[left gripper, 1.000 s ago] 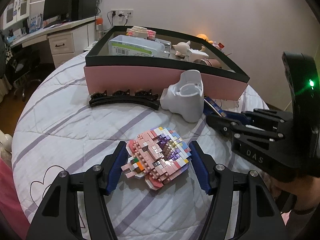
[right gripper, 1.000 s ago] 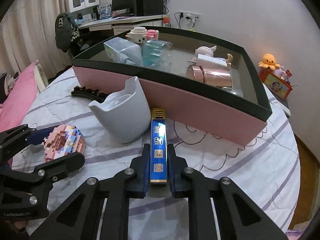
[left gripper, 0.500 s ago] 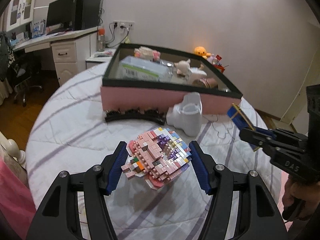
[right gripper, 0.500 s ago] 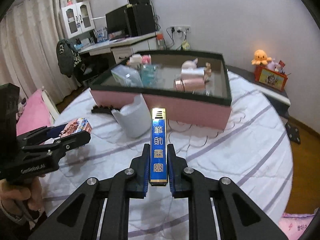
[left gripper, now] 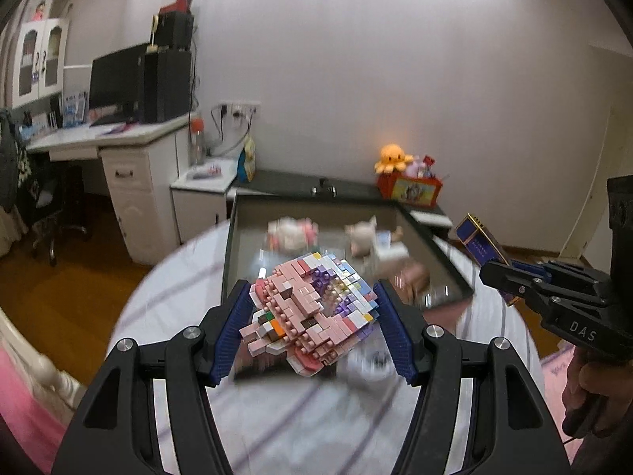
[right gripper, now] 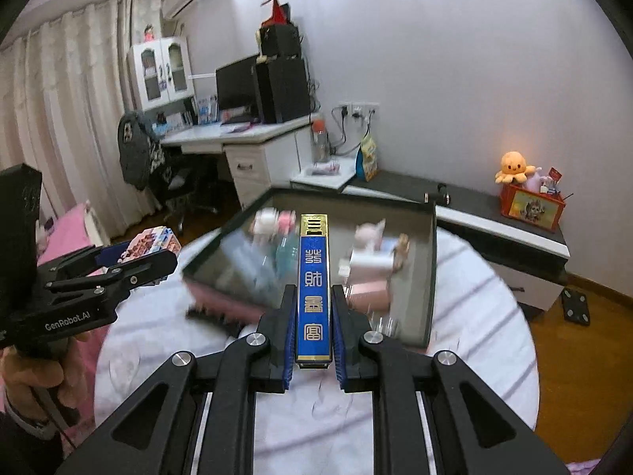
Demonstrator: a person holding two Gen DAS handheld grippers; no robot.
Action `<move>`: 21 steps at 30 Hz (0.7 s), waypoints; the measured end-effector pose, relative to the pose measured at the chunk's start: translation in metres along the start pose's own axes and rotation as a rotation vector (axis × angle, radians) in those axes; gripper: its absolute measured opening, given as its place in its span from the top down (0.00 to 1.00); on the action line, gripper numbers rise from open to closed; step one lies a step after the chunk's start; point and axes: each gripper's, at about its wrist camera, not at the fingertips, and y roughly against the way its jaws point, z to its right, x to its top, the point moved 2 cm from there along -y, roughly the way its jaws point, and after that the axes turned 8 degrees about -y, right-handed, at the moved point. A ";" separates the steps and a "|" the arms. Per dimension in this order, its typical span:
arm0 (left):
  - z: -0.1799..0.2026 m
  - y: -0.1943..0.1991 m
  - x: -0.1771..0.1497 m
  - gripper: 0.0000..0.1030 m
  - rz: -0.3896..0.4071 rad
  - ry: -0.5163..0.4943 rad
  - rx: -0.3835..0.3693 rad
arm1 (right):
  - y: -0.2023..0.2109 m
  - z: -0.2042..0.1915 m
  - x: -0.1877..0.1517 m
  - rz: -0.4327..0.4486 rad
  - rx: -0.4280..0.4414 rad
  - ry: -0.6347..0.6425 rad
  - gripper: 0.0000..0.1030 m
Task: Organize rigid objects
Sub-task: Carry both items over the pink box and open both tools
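Left gripper (left gripper: 314, 316) clamps a pink brick-built figure (left gripper: 312, 308) between its blue pads (left gripper: 233, 332) — jaws at mid width, figure tilted, lifted clear of the striped bedspread (left gripper: 308, 427). In the left wrist view the pink storage box (left gripper: 233, 245) with the dark rim sits past the figure at 12 o'clock, its contents blurred.

Right gripper (right gripper: 312, 330) is pinched narrow on a blue and gold slim box (right gripper: 313, 289), which sticks out straight ahead between the fingers, its gold end toward 12 o'clock and over the storage box (right gripper: 431, 277) interior. Same slim box (left gripper: 480, 243) shows at 3 o'clock in the left view, held by the right gripper (left gripper: 498, 273), raised beside the storage box's right rim.

From the right wrist view the left gripper (right gripper: 154, 253) with the brick figure (right gripper: 148, 243) is at 9 o'clock, a hand (right gripper: 27, 372) on its grip. An orange octopus plush (right gripper: 514, 166) sits on a low cabinet by the wall — well apart from both grippers.
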 end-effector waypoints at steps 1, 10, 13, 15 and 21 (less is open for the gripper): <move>0.000 -0.004 0.007 0.38 0.005 -0.002 0.000 | -0.004 0.003 0.011 0.010 0.003 -0.010 0.85; -0.005 -0.060 0.066 0.38 0.005 -0.043 0.012 | -0.049 0.022 0.061 -0.009 -0.010 -0.036 0.85; -0.013 -0.083 0.084 0.38 -0.013 -0.042 0.007 | -0.063 0.028 0.070 -0.031 -0.003 -0.043 0.85; -0.017 -0.099 0.092 0.38 -0.031 -0.041 0.005 | -0.079 0.032 0.078 -0.055 0.002 -0.051 0.85; -0.041 -0.172 0.098 0.38 -0.153 0.000 -0.010 | -0.129 0.040 0.088 -0.140 0.039 -0.084 0.85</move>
